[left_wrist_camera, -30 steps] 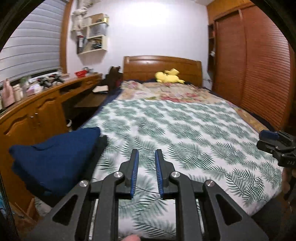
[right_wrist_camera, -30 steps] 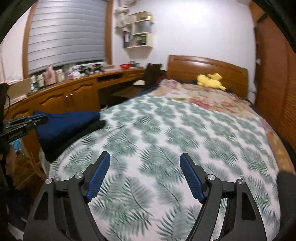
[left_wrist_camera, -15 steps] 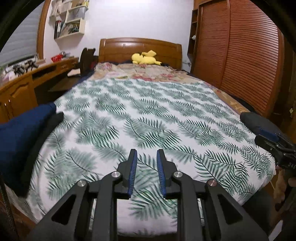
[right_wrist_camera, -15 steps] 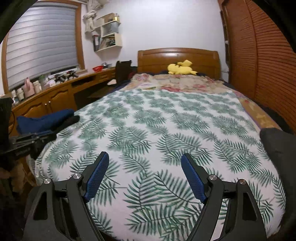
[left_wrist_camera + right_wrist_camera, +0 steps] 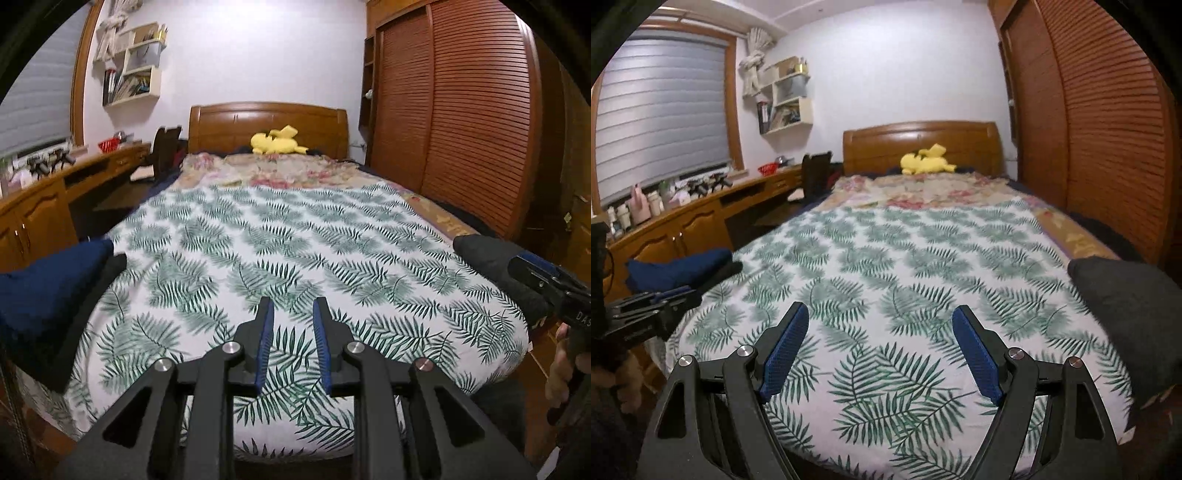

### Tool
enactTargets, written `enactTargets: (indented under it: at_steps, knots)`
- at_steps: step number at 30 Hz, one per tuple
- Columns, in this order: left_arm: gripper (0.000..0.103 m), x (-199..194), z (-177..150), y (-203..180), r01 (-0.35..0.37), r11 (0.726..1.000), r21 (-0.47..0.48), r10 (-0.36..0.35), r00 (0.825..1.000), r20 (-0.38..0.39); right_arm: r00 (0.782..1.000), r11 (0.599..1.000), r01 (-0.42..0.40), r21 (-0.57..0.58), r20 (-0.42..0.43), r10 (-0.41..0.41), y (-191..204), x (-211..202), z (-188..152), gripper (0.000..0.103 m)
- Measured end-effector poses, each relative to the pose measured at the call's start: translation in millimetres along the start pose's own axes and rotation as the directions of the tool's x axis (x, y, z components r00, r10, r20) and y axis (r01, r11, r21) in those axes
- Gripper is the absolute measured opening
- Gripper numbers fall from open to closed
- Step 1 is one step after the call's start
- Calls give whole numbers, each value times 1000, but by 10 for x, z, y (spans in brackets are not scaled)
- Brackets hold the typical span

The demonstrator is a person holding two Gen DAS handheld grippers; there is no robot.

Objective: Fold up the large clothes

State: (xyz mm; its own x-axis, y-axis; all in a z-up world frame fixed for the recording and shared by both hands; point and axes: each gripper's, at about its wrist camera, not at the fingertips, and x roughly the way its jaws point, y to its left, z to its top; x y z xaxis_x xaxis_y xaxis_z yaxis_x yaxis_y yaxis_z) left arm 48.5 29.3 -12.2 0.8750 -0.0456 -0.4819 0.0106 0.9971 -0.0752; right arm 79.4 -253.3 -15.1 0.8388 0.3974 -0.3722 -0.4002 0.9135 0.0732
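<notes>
While both grippers hover over the foot of the bed, nothing is held.

Left wrist view: left gripper has a narrow gap btwn pads, empty, over the fern-print bedspread. Folded navy garment sits at the bed's left edge, dark grey garment at the right edge.

Right wrist view: right gripper is spread wide, empty. Grey garment lies near its right finger, navy one far left. Prob soft, limp, light; take it by an edge or corner w/ both grippers.
</notes>
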Motion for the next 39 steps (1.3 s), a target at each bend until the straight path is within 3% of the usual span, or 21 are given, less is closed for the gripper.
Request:
enactTargets:
  at_steps: [5,13,39]
  knots:
    - [21,-260,167,-68,6,1000,12,-6,999,53,998,1000,11,4,63,-11,50,-232,134,82]
    - [21,-475,234,-100,2,1000,15,-4,995,97,996,1000,-3,-3,85,3,110,-328,191,82]
    - [21,-474,186,-78,-5,1000,10,4,995,95,996,1000,-8,-5,86,8,124,-341,163,82]
